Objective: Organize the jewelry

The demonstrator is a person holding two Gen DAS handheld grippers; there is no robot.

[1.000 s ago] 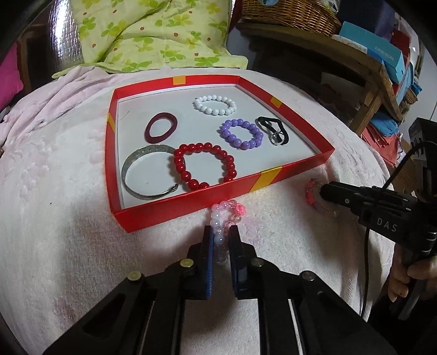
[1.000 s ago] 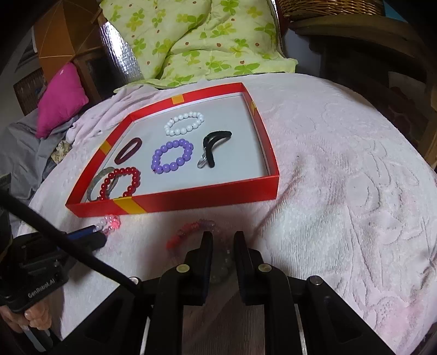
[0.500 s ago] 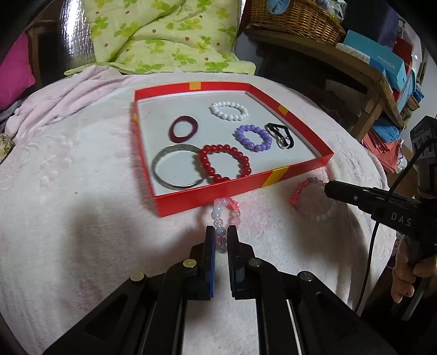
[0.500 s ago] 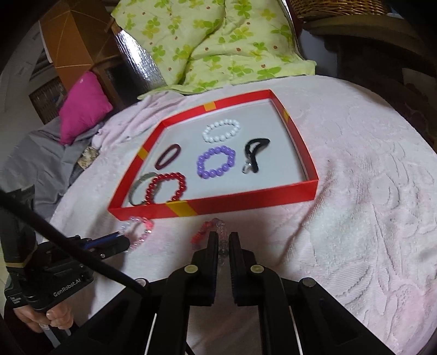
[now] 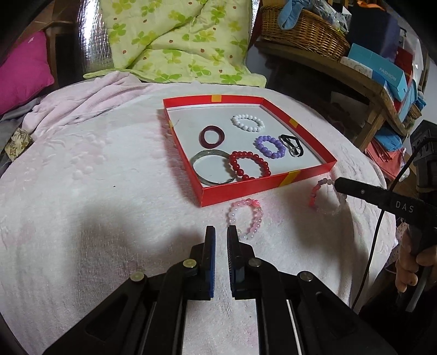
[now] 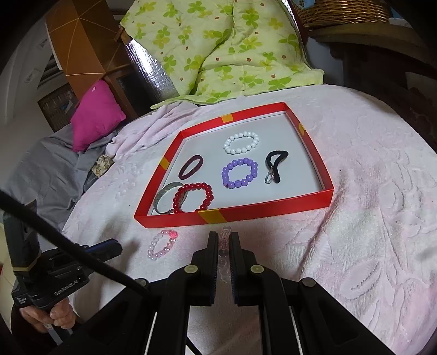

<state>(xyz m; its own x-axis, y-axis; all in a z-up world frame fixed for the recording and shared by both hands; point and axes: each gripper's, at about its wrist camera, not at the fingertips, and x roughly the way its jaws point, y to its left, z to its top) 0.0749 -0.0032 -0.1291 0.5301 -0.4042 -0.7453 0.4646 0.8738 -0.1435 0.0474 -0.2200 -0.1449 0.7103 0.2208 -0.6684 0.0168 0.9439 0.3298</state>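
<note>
From my right wrist view, the pale pink bead bracelet [image 6: 224,247] is mostly hidden between the right tongs [image 6: 221,240]; only a few beads show. The silver bangle [image 6: 166,197] is partly covered by the red bead bracelet [image 6: 193,197]. The wicker basket [image 6: 347,11] is cut off at the top edge.

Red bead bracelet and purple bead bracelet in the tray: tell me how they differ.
1. The red bead bracelet is dark glossy red; the purple bead bracelet is pale lilac.
2. The red one forms a wider loop than the purple one.
3. The red one overlaps the metal bangle; the purple one lies clear of its neighbours.

Both are closed loops of round beads lying flat inside the red tray.
</note>
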